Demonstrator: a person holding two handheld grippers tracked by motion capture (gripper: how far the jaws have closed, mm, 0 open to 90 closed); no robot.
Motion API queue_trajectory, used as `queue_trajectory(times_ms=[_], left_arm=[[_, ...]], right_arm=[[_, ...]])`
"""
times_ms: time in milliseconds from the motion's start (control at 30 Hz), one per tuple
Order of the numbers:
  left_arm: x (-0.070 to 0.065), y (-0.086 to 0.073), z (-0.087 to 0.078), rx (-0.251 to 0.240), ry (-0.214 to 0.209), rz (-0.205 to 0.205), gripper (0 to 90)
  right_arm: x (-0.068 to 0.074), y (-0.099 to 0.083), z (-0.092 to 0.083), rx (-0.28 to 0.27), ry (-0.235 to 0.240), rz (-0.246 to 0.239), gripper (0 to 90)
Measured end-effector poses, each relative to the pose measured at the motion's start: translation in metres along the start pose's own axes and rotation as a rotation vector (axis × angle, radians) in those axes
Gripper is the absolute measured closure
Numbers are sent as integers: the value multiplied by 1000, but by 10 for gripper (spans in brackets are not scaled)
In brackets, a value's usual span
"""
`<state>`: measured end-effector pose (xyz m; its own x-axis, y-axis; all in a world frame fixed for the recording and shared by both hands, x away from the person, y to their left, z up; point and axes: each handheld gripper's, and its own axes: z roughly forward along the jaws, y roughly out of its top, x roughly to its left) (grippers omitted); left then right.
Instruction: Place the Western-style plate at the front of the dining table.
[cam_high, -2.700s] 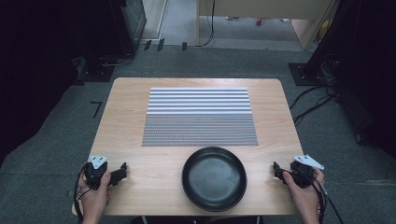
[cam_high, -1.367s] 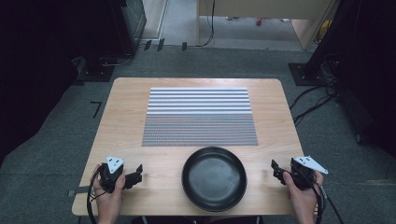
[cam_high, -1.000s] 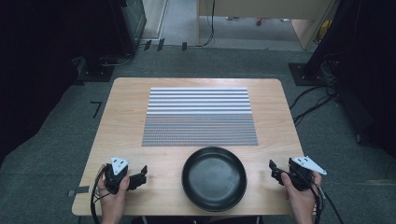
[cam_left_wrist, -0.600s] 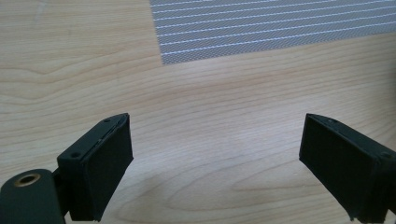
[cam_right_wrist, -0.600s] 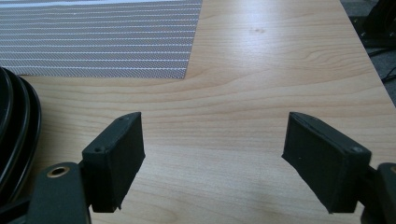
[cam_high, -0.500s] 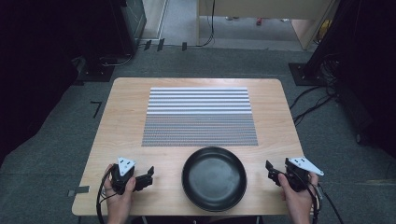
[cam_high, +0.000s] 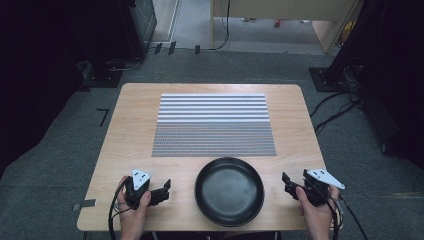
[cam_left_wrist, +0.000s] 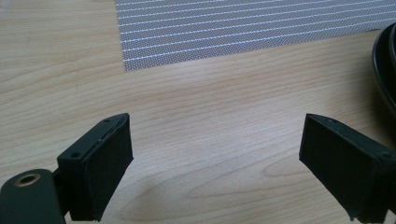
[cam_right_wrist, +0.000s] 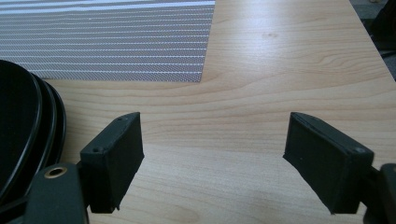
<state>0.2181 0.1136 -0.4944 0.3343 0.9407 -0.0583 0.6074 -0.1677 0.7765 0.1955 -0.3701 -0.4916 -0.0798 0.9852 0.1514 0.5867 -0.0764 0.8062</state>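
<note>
At the near edge of the desk (cam_high: 135, 125), centre: one black plate (cam_high: 229, 191), round, shallow, right way up, lying flat on bare wood. Its far rim sits just short of the striped mat (cam_high: 213, 125), which covers the middle of the desk; grey weave with white lines, paler toward the far side.

Left claw (cam_high: 162, 190): held in the person's left hand (cam_high: 133, 209), low over the wood just left of the plate, jaws pointing toward it. Released, jaws spread wide, nothing between them. Left gripper view: both black jaws over bare wood, plate rim at the right edge of that view, near corner of the mat ahead. Not touching the plate.

Right claw (cam_high: 287, 184): held in the right hand (cam_high: 314, 211), just right of the plate, jaws aimed toward it. Also released, jaws wide apart, empty. Right gripper view: plate rim at the left, just beside the left jaw, mat corner beyond. Contact with the rim cannot be told from here.

Grey carpet floor (cam_high: 60, 165) around the desk; cables trail on it at the right.
</note>
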Motion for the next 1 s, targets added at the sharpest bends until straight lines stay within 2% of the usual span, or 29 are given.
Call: queue_trajectory(times_ms=[667, 1000], left_arm=[[-16, 0, 2, -4, -38, 17, 94], [-27, 0, 4, -10, -78, 19, 94]], right_arm=[[13, -2, 0, 4, 37, -18, 190], [19, -2, -1, 4, 59, -22, 192]])
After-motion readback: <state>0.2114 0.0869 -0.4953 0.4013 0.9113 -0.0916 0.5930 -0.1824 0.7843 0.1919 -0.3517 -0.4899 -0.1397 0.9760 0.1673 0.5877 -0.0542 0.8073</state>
